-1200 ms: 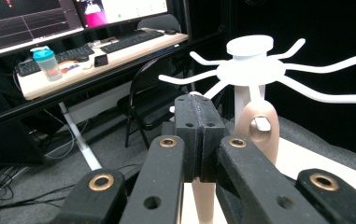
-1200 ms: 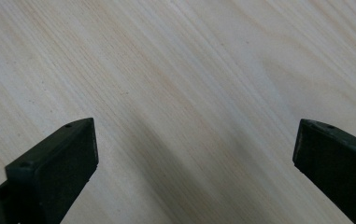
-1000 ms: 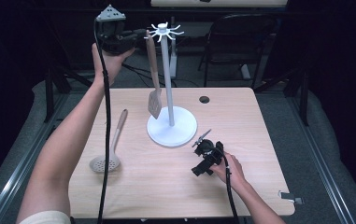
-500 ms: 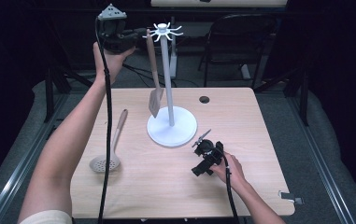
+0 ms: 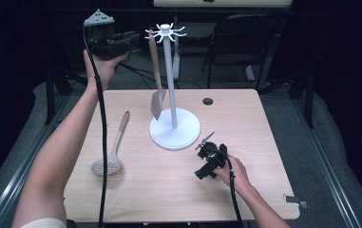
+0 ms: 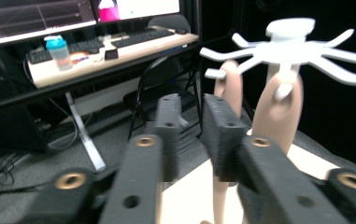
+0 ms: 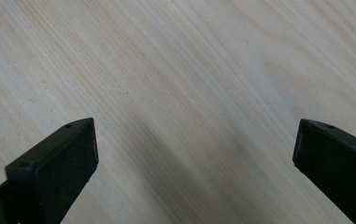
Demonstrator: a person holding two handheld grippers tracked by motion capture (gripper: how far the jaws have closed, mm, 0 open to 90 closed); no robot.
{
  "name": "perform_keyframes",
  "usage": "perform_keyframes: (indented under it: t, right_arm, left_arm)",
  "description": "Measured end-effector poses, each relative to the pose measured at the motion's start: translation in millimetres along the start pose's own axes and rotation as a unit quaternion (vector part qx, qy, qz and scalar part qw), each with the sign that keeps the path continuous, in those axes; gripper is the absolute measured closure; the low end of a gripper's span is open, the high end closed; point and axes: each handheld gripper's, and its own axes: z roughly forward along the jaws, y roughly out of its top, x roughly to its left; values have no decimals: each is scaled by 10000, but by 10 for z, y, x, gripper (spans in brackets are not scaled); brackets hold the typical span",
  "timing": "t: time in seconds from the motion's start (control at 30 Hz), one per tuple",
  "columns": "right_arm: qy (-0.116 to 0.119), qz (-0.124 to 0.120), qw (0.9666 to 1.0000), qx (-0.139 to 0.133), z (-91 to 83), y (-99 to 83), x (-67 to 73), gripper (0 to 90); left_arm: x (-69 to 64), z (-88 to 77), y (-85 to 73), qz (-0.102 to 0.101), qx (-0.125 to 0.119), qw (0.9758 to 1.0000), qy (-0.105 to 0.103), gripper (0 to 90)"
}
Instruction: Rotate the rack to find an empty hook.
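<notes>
A white utensil stand (image 5: 175,128) with hooks around its top stands mid-table. A tan spatula (image 5: 155,71) hangs from one hook, blade down. My left gripper (image 5: 132,40) is held high, just left of the spatula's handle top. Its jaws have just been opening; in the left gripper view the left gripper (image 6: 192,116) shows a narrow gap with nothing in it, and the hung spatula handle (image 6: 278,112) lies beyond the tips. A slotted spoon (image 5: 107,166) lies on the table's left. My right gripper (image 5: 206,159) rests low on the table, and the right gripper (image 7: 194,140) stands wide open over bare wood.
The wooden table (image 5: 264,142) has a round cable hole (image 5: 207,101) behind the stand. A black chair (image 5: 245,42) stands past the far edge. A small clip (image 5: 295,199) sits at the front right corner. A desk with a keyboard (image 6: 133,39) is farther off.
My left gripper has drawn back to the left from the spatula handle and its jaws have parted. The spatula stays hanging on its hook. The right gripper has not moved.
</notes>
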Motion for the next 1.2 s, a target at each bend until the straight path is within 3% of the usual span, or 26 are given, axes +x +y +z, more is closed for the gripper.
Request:
perform_keyframes:
  t: [0.17,0.27,0.3,0.33,0.53,0.8,1.03,1.2]
  right_arm:
    - [22,0,10000,23,3,4,3,0]
    - [29,-118,9998,169,-12,16,-13,0]
    - [29,-106,9998,156,-8,15,-11,0]
    - [26,69,10000,-37,20,-2,12,0]
    - [31,-5,10000,44,10,4,4,0]
    - [17,-75,9999,118,-5,10,0,0]
    - [54,-29,10000,77,7,9,11,0]
    - [30,-77,9999,122,4,15,11,0]
  left_arm:
    - [77,24,-159,-162,255,9994,164,500]
    - [113,50,-255,-228,386,9987,251,398]
    - [128,66,-301,-236,460,9983,265,372]
    - [135,80,-338,-239,511,9979,309,341]
    - [157,157,-562,-158,883,9943,569,185]
    - [197,226,-891,-187,1338,9880,748,100]
    - [190,226,-1260,-71,1758,9794,989,43]
    - [222,186,-1497,-187,1939,9753,1043,19]
